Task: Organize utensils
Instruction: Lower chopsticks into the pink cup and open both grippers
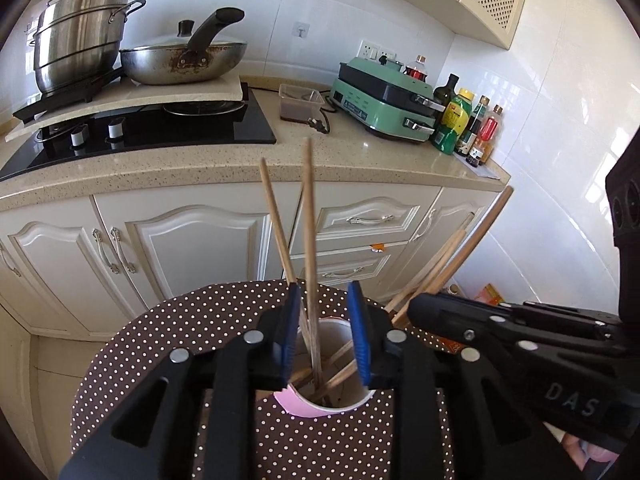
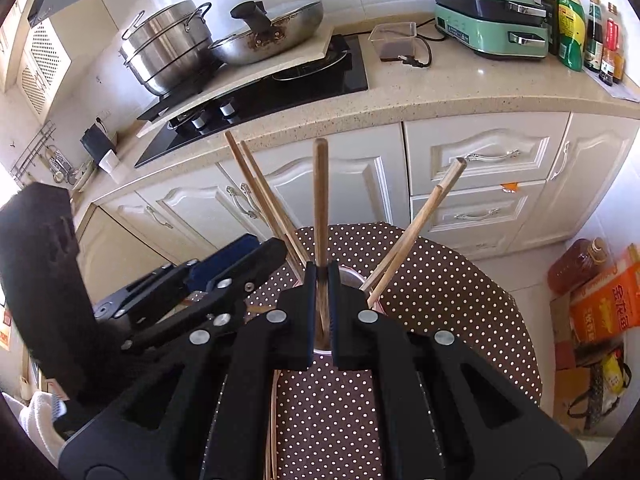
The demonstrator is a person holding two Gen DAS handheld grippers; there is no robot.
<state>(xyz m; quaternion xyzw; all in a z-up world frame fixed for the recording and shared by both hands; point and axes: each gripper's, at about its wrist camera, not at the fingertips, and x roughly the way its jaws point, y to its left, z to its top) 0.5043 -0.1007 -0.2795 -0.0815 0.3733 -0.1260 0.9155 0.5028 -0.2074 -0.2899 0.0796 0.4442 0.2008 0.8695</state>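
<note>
A white cup (image 1: 340, 406) with a pink band stands on the round table covered in a brown polka-dot cloth (image 1: 160, 332). Several wooden chopsticks lean inside it. My left gripper (image 1: 324, 292) hovers over the cup, open. One upright chopstick (image 1: 308, 220) rises between its blue pads (image 1: 291, 320) without being pressed. My right gripper (image 2: 321, 268) is shut on another chopstick (image 2: 320, 200), held upright over the cup (image 2: 354, 276). Two more chopsticks (image 2: 420, 224) lean right, and two (image 2: 260, 188) lean left. Each gripper shows at the side of the other's view: right gripper (image 1: 420, 310), left gripper (image 2: 272, 252).
Beyond the table runs a stone counter (image 1: 224, 164) with white cabinets below. On it are a black hob (image 1: 160, 132), a steel pot (image 1: 80, 40), a wok (image 1: 180, 60), a green appliance (image 1: 384, 100) and bottles (image 1: 456, 120). Boxes and an oil jug (image 2: 580, 264) stand on the floor at right.
</note>
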